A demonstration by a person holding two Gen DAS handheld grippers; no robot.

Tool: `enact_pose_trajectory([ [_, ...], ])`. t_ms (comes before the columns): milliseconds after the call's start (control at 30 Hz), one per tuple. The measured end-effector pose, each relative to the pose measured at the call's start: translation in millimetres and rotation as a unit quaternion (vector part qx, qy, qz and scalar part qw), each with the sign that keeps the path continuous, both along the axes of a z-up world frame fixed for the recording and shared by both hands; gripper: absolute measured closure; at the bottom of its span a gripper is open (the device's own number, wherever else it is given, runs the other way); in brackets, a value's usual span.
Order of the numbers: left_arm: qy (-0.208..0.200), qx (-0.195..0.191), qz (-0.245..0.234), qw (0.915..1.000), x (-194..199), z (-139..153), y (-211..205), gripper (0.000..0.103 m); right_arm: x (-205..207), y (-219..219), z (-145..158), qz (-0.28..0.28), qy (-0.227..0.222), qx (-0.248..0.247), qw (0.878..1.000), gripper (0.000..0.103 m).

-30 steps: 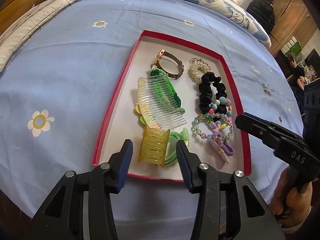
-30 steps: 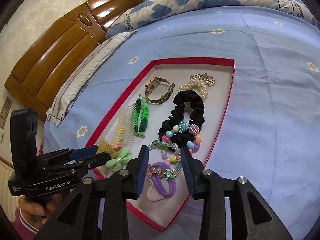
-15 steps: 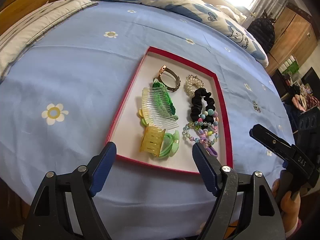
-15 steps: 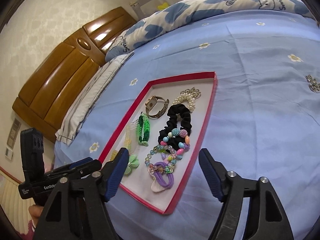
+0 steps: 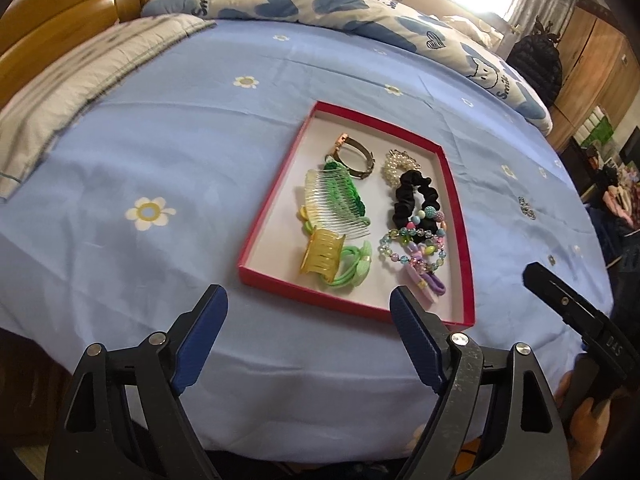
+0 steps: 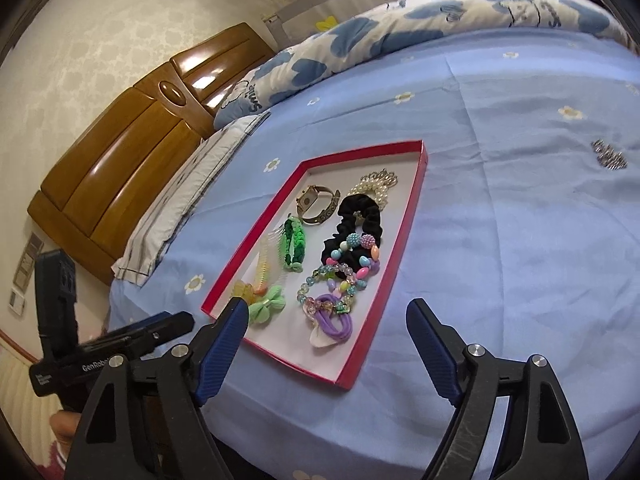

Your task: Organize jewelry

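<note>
Here the red tray (image 5: 256, 236) of jewelry lies ahead of both wide-spread, empty tools (image 5: 308, 320) (image 6: 326, 336).

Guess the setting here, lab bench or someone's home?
Almost certainly a home bedroom: the red tray sits on a bed's blue flowered sheet, with a wooden headboard and heart-print duvet behind it.

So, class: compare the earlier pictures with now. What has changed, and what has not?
Both the left hand-held gripper and right hand-held gripper opened wide and drew back from the red tray, holding nothing. The jewelry in the tray lies as before.
</note>
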State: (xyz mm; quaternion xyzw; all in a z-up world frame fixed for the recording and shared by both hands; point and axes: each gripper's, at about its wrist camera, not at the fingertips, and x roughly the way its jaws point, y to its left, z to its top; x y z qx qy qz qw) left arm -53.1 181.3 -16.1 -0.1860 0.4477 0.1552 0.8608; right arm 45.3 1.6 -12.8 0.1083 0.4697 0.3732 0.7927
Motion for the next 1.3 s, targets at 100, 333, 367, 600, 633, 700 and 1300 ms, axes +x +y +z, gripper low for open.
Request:
enact_pose_trajectory([
  [100,-0.007,0.023,0.002,0.9997,-7,9,-6,0.019,-11,-3,10,-0.004,-0.034,-0.015,0.999,0.019],
  [333,-0.04,0.091,-0.003,0.995,-20,42,-24,0.006,-40,-4,53,-0.003,-0.136,-0.05,0.989,0.009],
  [367,-0.043,0.098,0.001,0.9942,-21,45,-25,0.003,-43,-4,58,-0.003,-0.147,-0.053,0.988,0.007],
  [600,-0.034,0.1,0.011,0.9943,-25,32,-24,0.001,-60,2,64,-0.009,-0.192,-0.068,0.979,0.001],
  [633,-0.03,0.097,0.013,0.9947,-25,27,-23,0.001,-60,3,60,-0.008,-0.185,-0.07,0.98,0.001],
  [700,-0.022,0.096,0.017,0.995,-26,20,-23,0.001,-58,2,47,-0.007,-0.167,-0.07,0.983,0.001],
  [1300,-0.015,0.142,0.01,0.9897,-30,2,-41,0.001,-51,-10,0,-0.023,-0.101,-0.072,0.992,0.001],
])
